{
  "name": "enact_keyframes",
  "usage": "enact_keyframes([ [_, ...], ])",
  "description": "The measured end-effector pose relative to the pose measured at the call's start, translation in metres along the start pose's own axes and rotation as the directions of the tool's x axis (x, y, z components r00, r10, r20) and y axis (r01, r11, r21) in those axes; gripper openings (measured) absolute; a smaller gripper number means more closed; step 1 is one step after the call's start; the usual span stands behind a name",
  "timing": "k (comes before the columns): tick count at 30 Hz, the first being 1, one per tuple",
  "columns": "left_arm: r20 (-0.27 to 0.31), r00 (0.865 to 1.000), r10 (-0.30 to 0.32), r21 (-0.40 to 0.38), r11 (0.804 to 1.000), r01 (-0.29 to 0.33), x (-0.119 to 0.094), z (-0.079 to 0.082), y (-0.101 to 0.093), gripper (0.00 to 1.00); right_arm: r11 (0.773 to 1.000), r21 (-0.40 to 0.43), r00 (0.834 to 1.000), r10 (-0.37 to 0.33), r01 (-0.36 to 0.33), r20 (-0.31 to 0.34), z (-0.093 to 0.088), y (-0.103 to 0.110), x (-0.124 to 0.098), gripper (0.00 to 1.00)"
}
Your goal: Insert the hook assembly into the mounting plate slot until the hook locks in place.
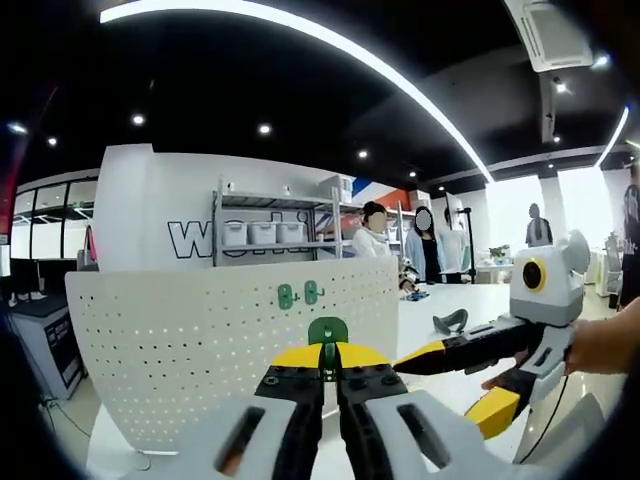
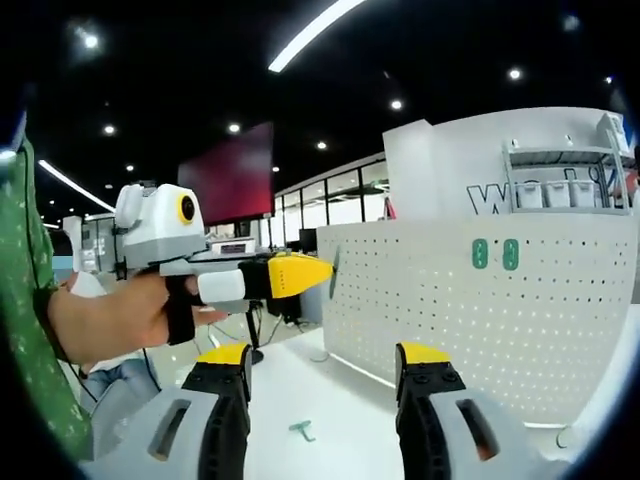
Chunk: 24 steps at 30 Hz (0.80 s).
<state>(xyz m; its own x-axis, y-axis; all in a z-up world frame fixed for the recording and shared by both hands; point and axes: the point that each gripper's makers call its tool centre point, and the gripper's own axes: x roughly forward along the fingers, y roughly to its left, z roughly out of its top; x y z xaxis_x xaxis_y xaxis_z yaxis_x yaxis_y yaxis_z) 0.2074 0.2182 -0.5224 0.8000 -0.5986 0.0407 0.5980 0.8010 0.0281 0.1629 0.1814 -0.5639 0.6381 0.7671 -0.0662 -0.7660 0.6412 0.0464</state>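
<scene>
A: What writing can you read from where you hold the tools?

B: On the far white wall (image 1: 190,200), dark letters begin "wo" and run behind a shelf rack (image 1: 275,225). The rack carries white bins (image 1: 262,232); you cannot tell what is in them.

A: How does your left gripper stand?

B: Your left gripper (image 1: 329,362) points at the white perforated mounting plate (image 1: 180,330), which stands upright on the table (image 1: 445,300). Its jaws are closed on a green hook assembly (image 1: 328,331), held just in front of the plate's face. In the right gripper view your hand (image 2: 120,315) holds that same tool level, with its yellow tip close to the plate's left edge.

A: And the right one?

B: Your right gripper (image 2: 322,362) has its jaws wide apart, gripping nothing. In the left gripper view it comes in from the right, your hand (image 1: 600,345) around it, the jaws pointing toward the left tool.

A: Anything else on the plate?

B: Two green hooks (image 2: 495,254) sit side by side near its top edge. A small green piece (image 2: 303,431) lies on the table below the right jaws, and a dark curved object (image 1: 450,322) lies further back.
</scene>
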Motion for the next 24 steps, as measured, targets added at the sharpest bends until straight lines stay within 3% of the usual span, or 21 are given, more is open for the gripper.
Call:
enact_keyframes([
  [11, -0.031, 0.999, 0.005, -0.005, 1.0, -0.005, 0.014, -0.015, 0.001, 0.03, 0.999, 0.03, 0.999, 0.014, -0.013, -0.032, -0.012, -0.002, -0.014, 0.8],
  [18, -0.063, 0.998, 0.018, -0.01, 1.0, -0.019, 0.023, -0.029, 0.005, 0.03, 0.998, 0.064, 0.995, 0.025, -0.019, -0.095, -0.033, -0.007, -0.019, 0.84],
  [24, -0.07, 0.997, 0.024, -0.013, 1.0, -0.025, 0.033, -0.033, 0.009, 0.03, 0.997, 0.071, 0.995, 0.022, -0.016, -0.093, -0.033, -0.011, -0.024, 0.84],
])
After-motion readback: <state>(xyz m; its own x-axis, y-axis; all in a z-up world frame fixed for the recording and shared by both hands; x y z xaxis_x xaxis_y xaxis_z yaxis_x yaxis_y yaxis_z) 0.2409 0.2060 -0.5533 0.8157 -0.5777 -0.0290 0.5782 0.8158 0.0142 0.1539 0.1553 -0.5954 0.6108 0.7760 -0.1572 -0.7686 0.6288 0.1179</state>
